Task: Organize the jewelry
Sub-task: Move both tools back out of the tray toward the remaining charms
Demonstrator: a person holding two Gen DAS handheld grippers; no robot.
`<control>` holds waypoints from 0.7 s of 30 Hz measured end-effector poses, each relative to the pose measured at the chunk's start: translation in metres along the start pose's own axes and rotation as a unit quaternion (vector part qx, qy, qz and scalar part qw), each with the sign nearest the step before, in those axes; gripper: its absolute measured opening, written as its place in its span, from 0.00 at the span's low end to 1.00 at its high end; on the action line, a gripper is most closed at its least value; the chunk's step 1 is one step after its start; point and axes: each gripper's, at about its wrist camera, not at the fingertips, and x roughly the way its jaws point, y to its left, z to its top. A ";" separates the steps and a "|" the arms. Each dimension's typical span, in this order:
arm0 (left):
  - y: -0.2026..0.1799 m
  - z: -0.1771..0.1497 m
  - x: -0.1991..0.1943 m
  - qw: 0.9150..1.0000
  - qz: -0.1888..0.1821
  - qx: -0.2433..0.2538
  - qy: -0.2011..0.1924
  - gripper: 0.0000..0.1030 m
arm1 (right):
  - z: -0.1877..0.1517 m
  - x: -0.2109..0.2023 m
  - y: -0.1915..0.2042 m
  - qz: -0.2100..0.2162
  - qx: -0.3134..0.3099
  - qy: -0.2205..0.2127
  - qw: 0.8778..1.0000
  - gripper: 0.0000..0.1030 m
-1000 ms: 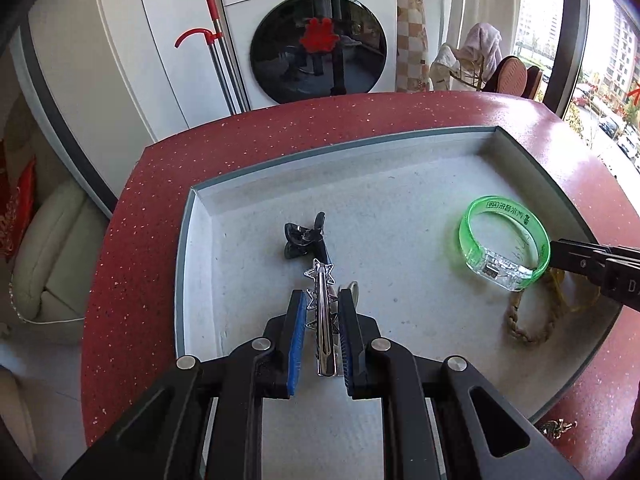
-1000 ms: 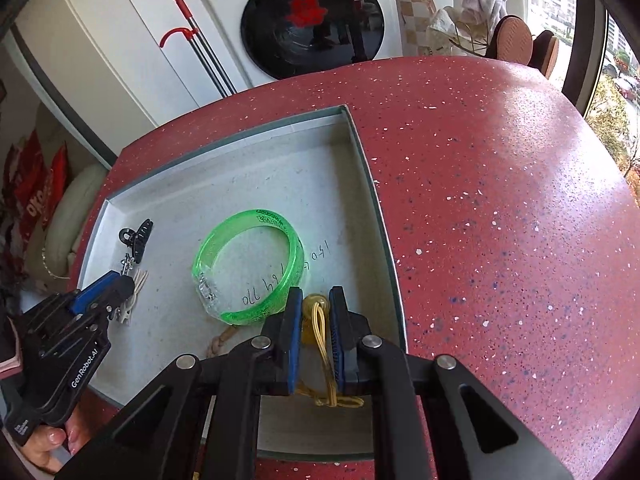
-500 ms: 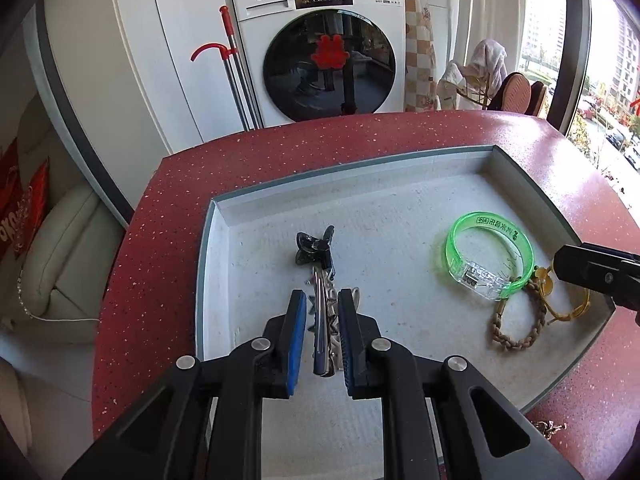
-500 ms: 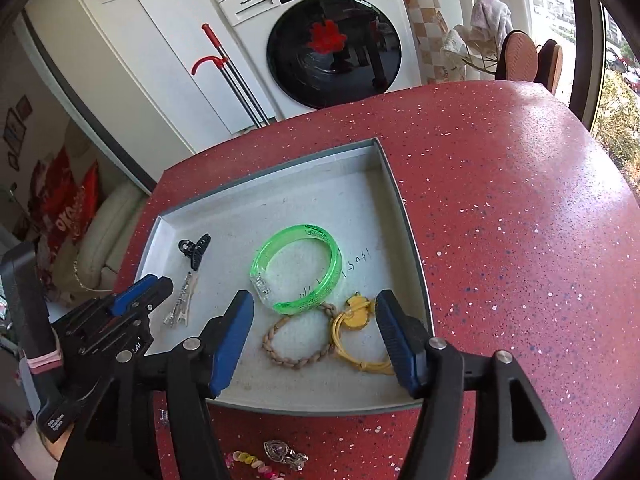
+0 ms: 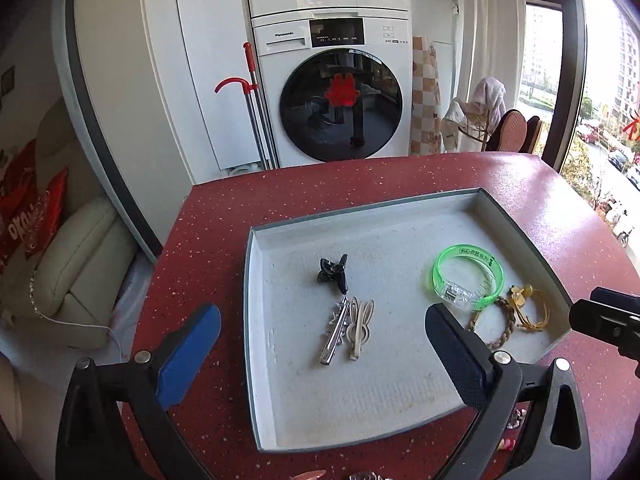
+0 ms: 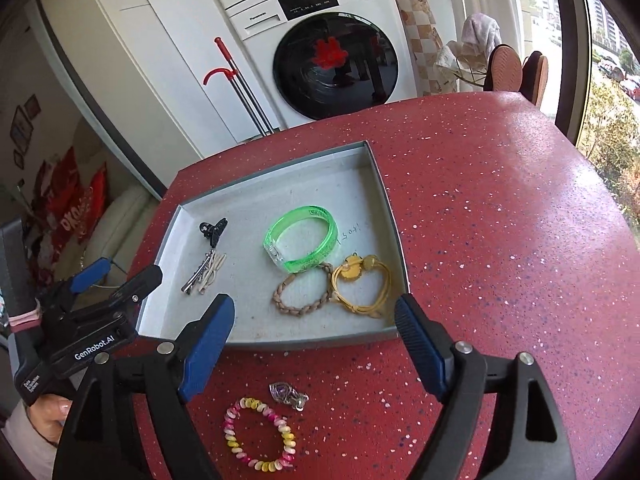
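A grey tray (image 5: 249,320) (image 6: 280,343) lies on the red speckled table. On its left side are a black claw clip (image 5: 333,272), a silver star hair clip (image 5: 334,334) and a beige bunny clip (image 5: 360,328). On its right side are a green bangle (image 6: 300,236), a braided bracelet (image 6: 304,292) and a yellow cord bracelet (image 6: 360,284). My left gripper (image 5: 323,314) hovers above the hair clips, its jaws opening with nothing between them. My right gripper (image 6: 315,304) hangs over the tray's near edge. Its jaws are also opening and hold nothing.
On the table in front of the tray lie a pink and yellow spiral bracelet (image 6: 260,434) and a small purple pendant (image 6: 288,393). A washing machine (image 5: 332,92) and a red-handled mop (image 5: 252,108) stand beyond the table. A cream sofa (image 5: 76,256) is at the left.
My left gripper let go of the silver star clip, which now lies in the tray. My right gripper released the yellow cord bracelet. Both opened wide and drew back and up.
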 end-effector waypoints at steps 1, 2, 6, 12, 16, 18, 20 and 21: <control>0.002 -0.004 -0.003 1.000 0.003 -0.002 0.004 1.00 | -0.004 -0.004 0.002 -0.003 -0.008 0.000 1.000 0.82; 0.005 -0.009 -0.006 1.000 0.006 -0.005 0.008 1.00 | -0.008 -0.006 0.005 -0.004 -0.016 0.002 1.000 0.82; 0.015 -0.030 -0.018 0.999 0.000 -0.021 0.025 1.00 | -0.027 -0.014 0.013 -0.008 -0.038 0.020 0.999 0.82; 0.024 -0.075 -0.025 0.996 -0.019 -0.053 0.064 1.00 | -0.053 -0.011 0.012 -0.023 -0.047 0.053 0.997 0.82; 0.015 -0.095 -0.023 0.995 -0.018 -0.053 0.084 1.00 | -0.065 -0.008 0.007 -0.038 -0.049 0.064 0.996 0.82; 0.009 -0.100 -0.021 0.994 -0.018 -0.053 0.089 1.00 | -0.068 -0.005 0.005 -0.043 -0.047 0.068 0.996 0.82; 0.003 -0.105 -0.020 0.994 -0.015 -0.052 0.091 1.00 | -0.070 0.000 0.003 -0.046 -0.046 0.071 0.995 0.82; 0.001 -0.106 -0.019 0.994 -0.011 -0.052 0.093 1.00 | -0.070 0.003 0.003 -0.048 -0.049 0.072 0.995 0.82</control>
